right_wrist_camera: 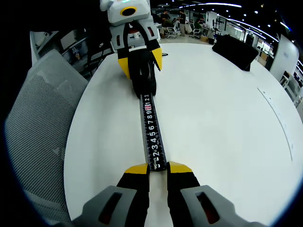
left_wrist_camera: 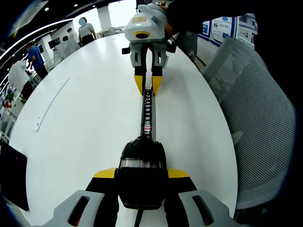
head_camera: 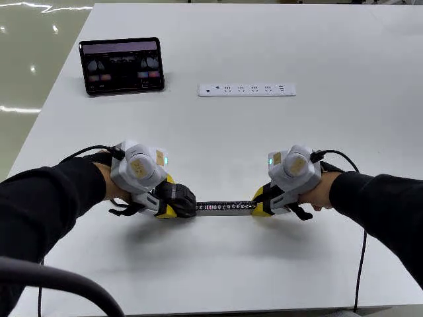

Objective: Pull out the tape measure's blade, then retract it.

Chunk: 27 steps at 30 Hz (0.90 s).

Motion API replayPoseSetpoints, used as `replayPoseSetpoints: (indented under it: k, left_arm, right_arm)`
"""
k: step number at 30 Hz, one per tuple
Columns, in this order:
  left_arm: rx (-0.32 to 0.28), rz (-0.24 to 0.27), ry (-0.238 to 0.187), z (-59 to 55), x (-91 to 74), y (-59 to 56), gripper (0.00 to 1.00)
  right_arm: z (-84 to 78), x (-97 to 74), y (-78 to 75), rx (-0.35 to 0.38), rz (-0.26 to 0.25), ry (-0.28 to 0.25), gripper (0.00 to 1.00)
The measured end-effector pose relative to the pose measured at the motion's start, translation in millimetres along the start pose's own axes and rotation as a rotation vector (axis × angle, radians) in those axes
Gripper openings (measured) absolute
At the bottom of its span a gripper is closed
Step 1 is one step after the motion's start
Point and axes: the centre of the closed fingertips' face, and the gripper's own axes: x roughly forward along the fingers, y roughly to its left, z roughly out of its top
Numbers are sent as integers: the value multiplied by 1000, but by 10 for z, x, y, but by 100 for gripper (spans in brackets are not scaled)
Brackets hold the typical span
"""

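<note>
1. White surface (head_camera: 264,39) fills most of the head view, set in a bright open office. A dark tablet (head_camera: 121,65) stands propped at its far left, and a white power strip (head_camera: 246,89) lies flat to the tablet's right. Both are well apart from the work.
2. Near the front edge of the surface, the tape measure case (head_camera: 177,198), black with a clear window on top, sits between the jaws of the left gripper (head_camera: 170,203).
3. In the left gripper view those jaws stand moderately apart. Their yellow-tipped pads press against either side of the case and clamp it.
4. The blade (head_camera: 225,207) runs straight out of the case for a short stretch, low along the surface, toward the right gripper (head_camera: 261,203). Whether the blade touches the surface cannot be told.
5. In the right gripper view the jaws are drawn in to a narrow gap. Their yellow tips pinch the blade's free end between them.
6. Black numerals run along the blade, with a red mark partway between the free end and the case.
7. The two grippers face each other nose to nose, with the drawn-out blade between them.
8. Black sleeves (head_camera: 46,191) lead to each gripper, and a black cable (head_camera: 362,251) trails from the right one over the front edge.
9. A grey mesh chair (left_wrist_camera: 255,132) stands just beside the surface, and people (left_wrist_camera: 85,30) stand far off in the background.
</note>
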Motion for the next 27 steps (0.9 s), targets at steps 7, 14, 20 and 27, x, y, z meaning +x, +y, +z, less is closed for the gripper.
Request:
replayPoseSetpoints:
  k: [7,14,20,27]
  left_arm:
    - [-1,3,-1,1,-5,2,34]
    - [-3,3,-2,6,-11,-3,34]
    - [-4,4,-1,10,-16,-9,34]
    - [-9,8,-5,8,-15,-7,34]
  right_arm:
    - [-59,-48,-7,-7,-2,11,8]
    - [-141,-112,-35,-5,-6,19,8]
    - [-192,-149,-37,4,-10,26,8]
    - [-256,-198,-43,-7,-12,49,8]
